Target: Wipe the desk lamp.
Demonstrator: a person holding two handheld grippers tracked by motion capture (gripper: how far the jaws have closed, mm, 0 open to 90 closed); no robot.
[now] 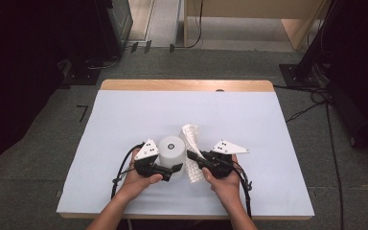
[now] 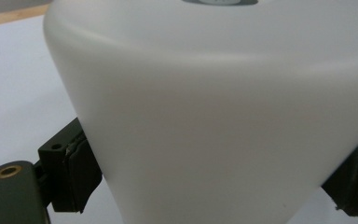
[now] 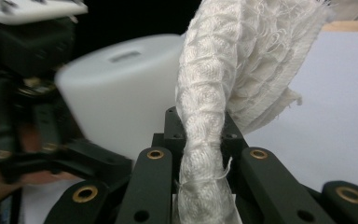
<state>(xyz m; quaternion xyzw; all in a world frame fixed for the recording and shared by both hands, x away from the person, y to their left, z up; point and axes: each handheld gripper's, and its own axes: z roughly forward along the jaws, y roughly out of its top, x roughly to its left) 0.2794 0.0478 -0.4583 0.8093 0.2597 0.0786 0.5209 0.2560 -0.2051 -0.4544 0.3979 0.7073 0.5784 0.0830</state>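
A white cylindrical container (image 1: pixel 171 154) stands at the near middle of the table, and my left gripper (image 1: pixel 173 169) is shut on it from the near left. Up close in the left gripper view, the container (image 2: pixel 223 116) sits between the two black pads (image 2: pixel 77 172), which press on its sides. My right gripper (image 1: pixel 191 155) is shut on a white waffle-weave cloth (image 1: pixel 192 139), which rises beside the container's right side. In the right gripper view the cloth (image 3: pixel 214 116) runs up from between the closed jaws, with the container (image 3: pixel 121 93) just left of it.
A light grey mat (image 1: pixel 124 115) covers the wooden table (image 1: pixel 187 85). Both hands rest near the front edge. Cables trail from each gripper toward the person. Dark equipment stands on the floor at the far left and right.
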